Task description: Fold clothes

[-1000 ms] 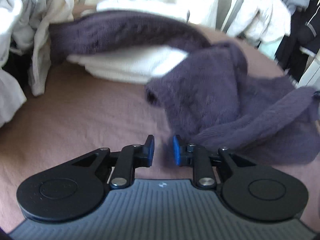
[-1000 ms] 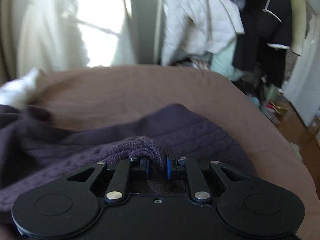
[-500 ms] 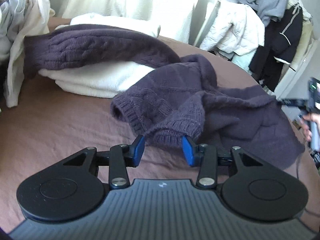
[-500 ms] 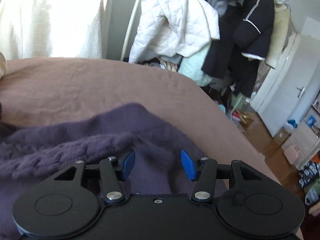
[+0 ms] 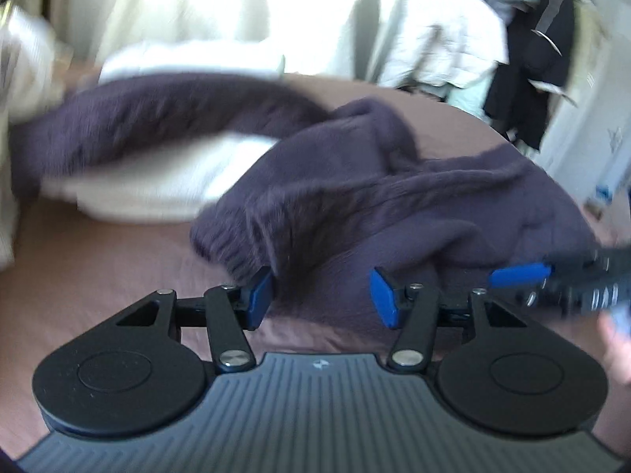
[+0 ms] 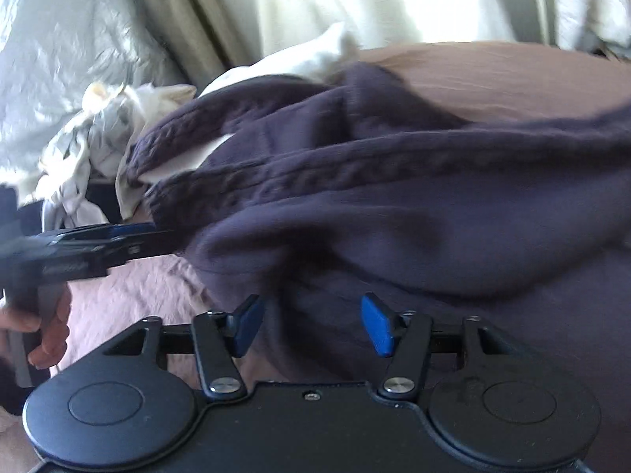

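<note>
Purple knit sweater (image 5: 414, 205) lies rumpled on brown bedspread (image 5: 98, 260), just ahead of both tongs | left gripper (image 5: 321, 295) and right gripper (image 6: 309, 323) gape, holding nothing | advice: pinch ribbed hem, not bunched folds | room: bare spread leftward; white folded stack (image 5: 157, 193) beyond, under one sleeve.

Strong daylight through the pale curtains (image 5: 244, 4) blows out the top of both views. Motion blur smears the purple sweater (image 5: 394, 205) and the clothes rack (image 5: 532, 59), and fisheye distortion bends the bed's (image 6: 493, 75) edges.
</note>
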Demonstrator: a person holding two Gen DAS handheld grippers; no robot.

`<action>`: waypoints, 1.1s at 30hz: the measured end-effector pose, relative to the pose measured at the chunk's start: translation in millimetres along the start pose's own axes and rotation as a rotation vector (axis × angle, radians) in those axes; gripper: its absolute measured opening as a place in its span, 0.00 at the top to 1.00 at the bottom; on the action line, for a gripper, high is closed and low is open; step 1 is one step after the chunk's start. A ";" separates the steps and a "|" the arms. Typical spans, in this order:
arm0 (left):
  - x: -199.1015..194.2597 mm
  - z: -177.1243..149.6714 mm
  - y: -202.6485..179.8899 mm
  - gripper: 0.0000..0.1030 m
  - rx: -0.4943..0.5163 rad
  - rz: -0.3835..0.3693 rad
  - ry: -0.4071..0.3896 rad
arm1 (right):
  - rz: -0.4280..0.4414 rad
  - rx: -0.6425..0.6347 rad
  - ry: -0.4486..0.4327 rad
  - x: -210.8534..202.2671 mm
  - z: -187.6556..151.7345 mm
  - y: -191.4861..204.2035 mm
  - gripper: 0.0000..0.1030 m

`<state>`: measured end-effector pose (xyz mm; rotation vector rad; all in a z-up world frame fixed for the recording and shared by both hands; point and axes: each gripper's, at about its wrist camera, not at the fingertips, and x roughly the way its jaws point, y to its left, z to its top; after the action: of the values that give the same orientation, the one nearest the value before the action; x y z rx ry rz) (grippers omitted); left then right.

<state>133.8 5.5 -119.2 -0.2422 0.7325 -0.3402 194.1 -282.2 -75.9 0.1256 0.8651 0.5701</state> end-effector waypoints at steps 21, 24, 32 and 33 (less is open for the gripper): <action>-0.6 -3.6 28.5 0.94 -0.233 -0.055 0.013 | 0.036 -0.082 -0.042 44.9 2.7 50.6 0.75; -10.9 -0.8 25.7 0.94 -0.223 -0.053 -0.007 | 0.065 -0.143 -0.090 22.5 -1.1 64.1 0.78; -38.0 -5.3 21.8 0.94 -0.327 0.007 0.019 | 0.039 -0.314 0.017 9.7 -35.8 74.0 0.80; -30.0 -9.3 25.4 0.94 -0.353 0.052 0.094 | 0.031 -0.314 0.034 14.1 -39.6 74.8 0.80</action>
<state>112.1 39.4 -116.0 -0.5428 0.8892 -0.1719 140.0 -216.4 -86.8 -0.1565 0.7976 0.7317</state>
